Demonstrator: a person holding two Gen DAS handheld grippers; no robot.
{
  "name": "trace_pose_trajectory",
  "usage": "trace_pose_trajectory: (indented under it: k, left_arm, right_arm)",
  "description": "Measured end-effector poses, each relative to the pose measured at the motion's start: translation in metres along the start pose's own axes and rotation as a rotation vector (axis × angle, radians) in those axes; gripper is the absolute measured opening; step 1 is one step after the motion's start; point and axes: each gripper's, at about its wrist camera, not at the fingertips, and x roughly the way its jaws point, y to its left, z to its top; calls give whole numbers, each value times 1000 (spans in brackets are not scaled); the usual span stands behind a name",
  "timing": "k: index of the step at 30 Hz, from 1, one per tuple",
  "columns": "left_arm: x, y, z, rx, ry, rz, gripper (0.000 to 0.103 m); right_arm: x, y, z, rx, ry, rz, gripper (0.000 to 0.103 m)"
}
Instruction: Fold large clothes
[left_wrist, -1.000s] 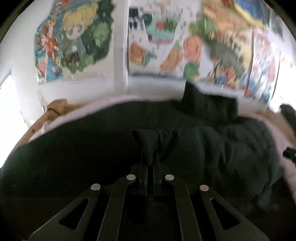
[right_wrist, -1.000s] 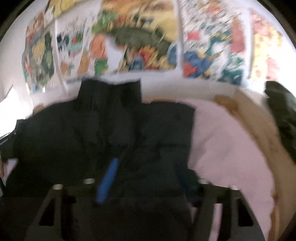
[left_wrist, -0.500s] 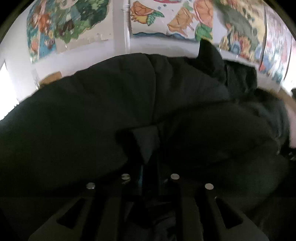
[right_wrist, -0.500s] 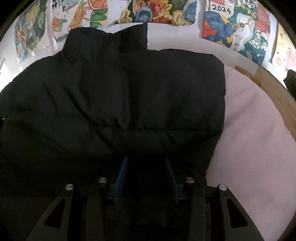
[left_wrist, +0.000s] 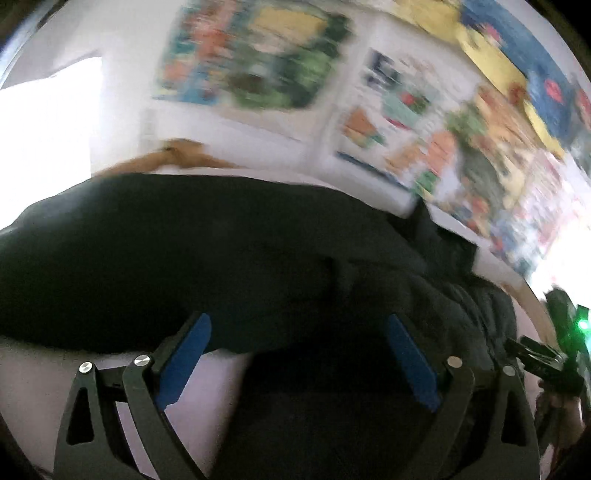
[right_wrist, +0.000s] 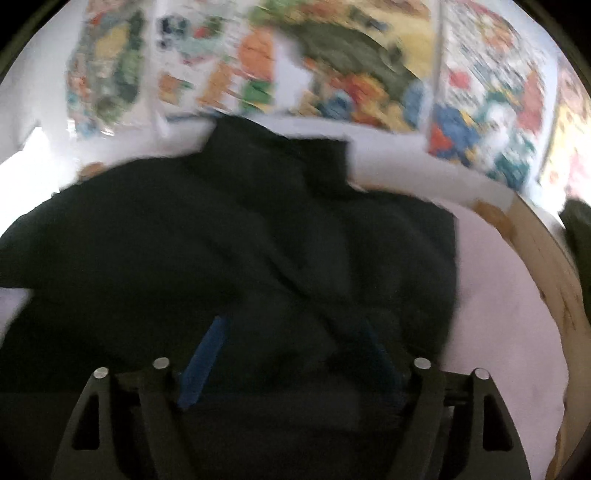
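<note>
A large black padded jacket (left_wrist: 221, 251) lies on a pale pink cloth (left_wrist: 44, 384), its collar toward the wall. My left gripper (left_wrist: 295, 332) is open, its blue pads (left_wrist: 188, 347) wide apart over the jacket's near edge, holding nothing. In the right wrist view the jacket (right_wrist: 240, 240) fills the middle, collar (right_wrist: 280, 155) at the far side. My right gripper (right_wrist: 291, 336) is open above the jacket's near hem, blue pads (right_wrist: 207, 350) spread. Both views are motion-blurred.
Colourful posters (right_wrist: 332, 62) cover the white wall behind. A wooden table edge (right_wrist: 546, 266) borders the pink cloth (right_wrist: 509, 325) on the right. The other gripper with a green light (left_wrist: 576, 332) shows at the left wrist view's right edge. A dark object (right_wrist: 578, 229) sits far right.
My left gripper was shut on a fold of the jacket; it has let go and opened wide. My right gripper opened wider. Both cameras have pulled back and tilted up.
</note>
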Motion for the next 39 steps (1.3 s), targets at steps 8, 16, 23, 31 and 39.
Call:
trace_pose_trajectory:
  k: [8, 16, 23, 31, 39]
  left_arm:
    - [-73, 95, -17, -357, -116, 230, 95]
    - [-75, 169, -36, -642, -102, 225, 96]
    - [-93, 205, -33, -793, -230, 199, 96]
    - [-95, 222, -26, -813, -341, 185, 71]
    - [-97, 217, 2, -730, -412, 140, 17]
  right_arm:
    - [-1, 120, 20, -145, -45, 124, 81]
    - [56, 183, 32, -127, -17, 127, 81]
    - [104, 203, 28, -101, 7, 117, 82]
    - [136, 217, 10, -169, 21, 73, 99]
    - [122, 201, 15, -105, -11, 136, 99]
